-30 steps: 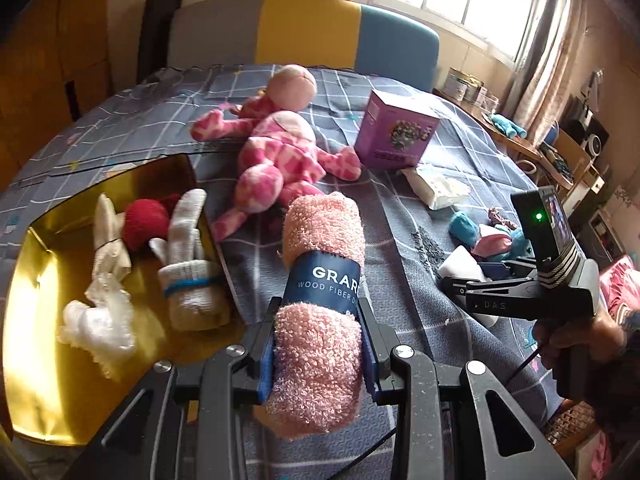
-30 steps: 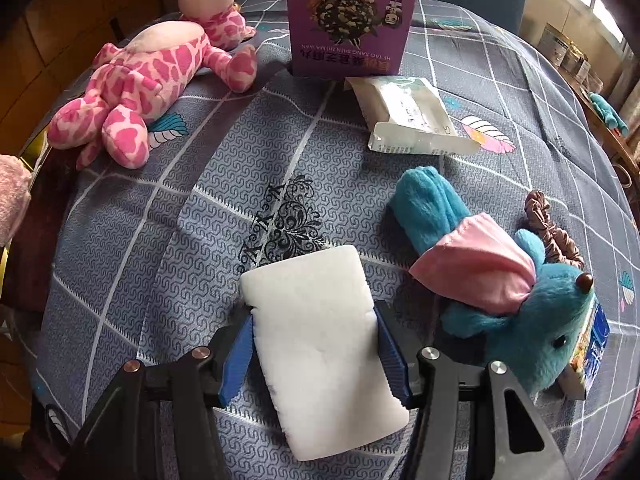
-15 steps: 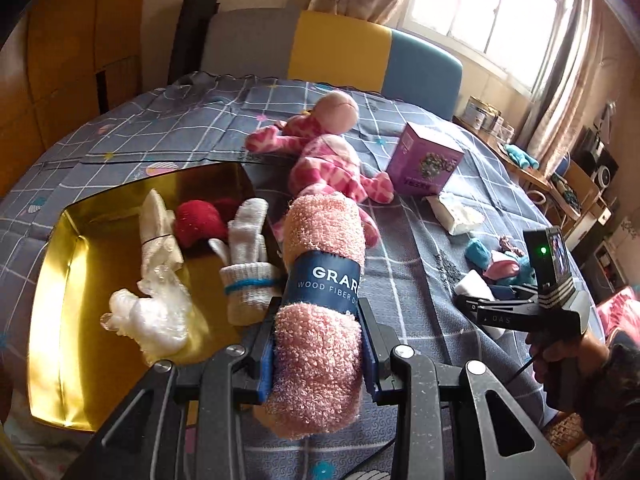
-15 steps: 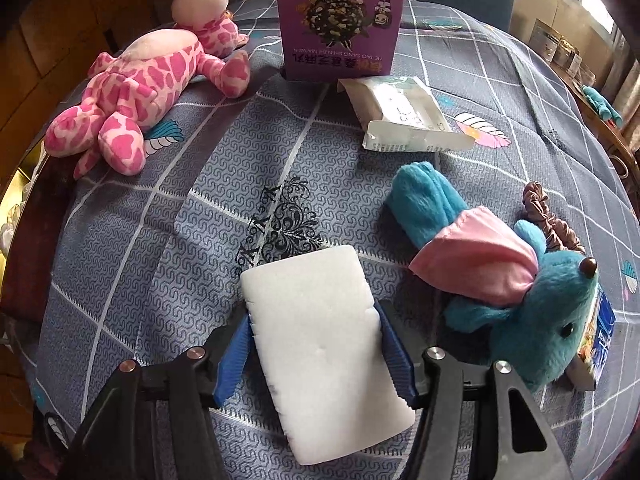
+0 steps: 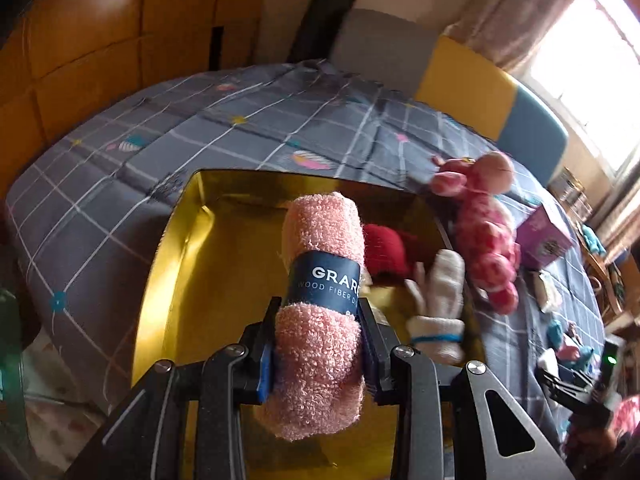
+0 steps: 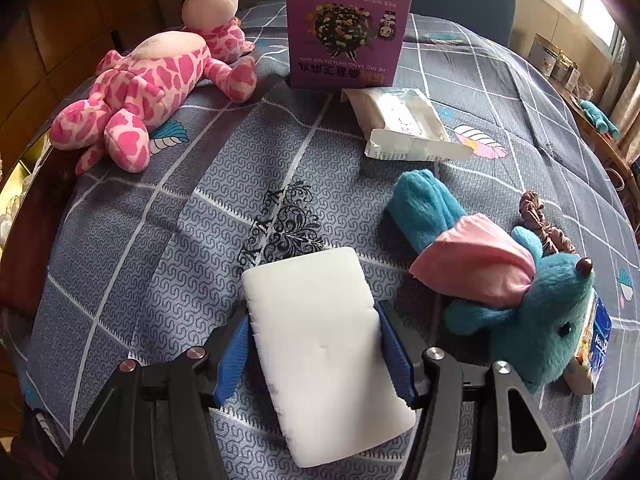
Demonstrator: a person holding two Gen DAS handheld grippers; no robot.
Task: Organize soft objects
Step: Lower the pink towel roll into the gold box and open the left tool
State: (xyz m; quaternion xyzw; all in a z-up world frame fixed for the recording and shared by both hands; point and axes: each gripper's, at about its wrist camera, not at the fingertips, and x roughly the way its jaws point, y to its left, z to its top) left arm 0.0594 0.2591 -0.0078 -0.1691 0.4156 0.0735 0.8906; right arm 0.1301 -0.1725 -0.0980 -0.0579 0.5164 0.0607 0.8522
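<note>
Gold-lined and already partly filled, the tray point(image 5: 168, 280) on the quilt-covered counter point(image 5: 120, 184) holds a red knitted piece point(image 5: 386, 250) and a white glove with a blue wrist band point(image 5: 438, 308), both lying toward the tray's right side. Above the tray, the left tongs point(image 5: 318, 354) are clenched on a rolled pink towel point(image 5: 320, 320) with a dark paper band, apparently about to be dropped in. The right tongs point(image 6: 316, 354) pinch a white sponge block point(image 6: 320, 348) over the quilt, well apart from the tray.

By this evidence the sorting looks somewhere near its middle: two items stowed, two in hand, and at least a pink spotted plush giraffe point(image 6: 152, 92), just beside the tray's right edge, and a blue plush mouse point(image 6: 516, 292) not yet gathered.

Only the left wrist view shows the tray's interior and its contents. Only the right wrist view shows clearly what remains: the mouse with its pink satin scarf, a brown scrunchie point(image 6: 540, 220) behind it, a purple box point(image 6: 346, 36) and an opened white packet point(image 6: 400, 124), the last two hardly soft goods.
</note>
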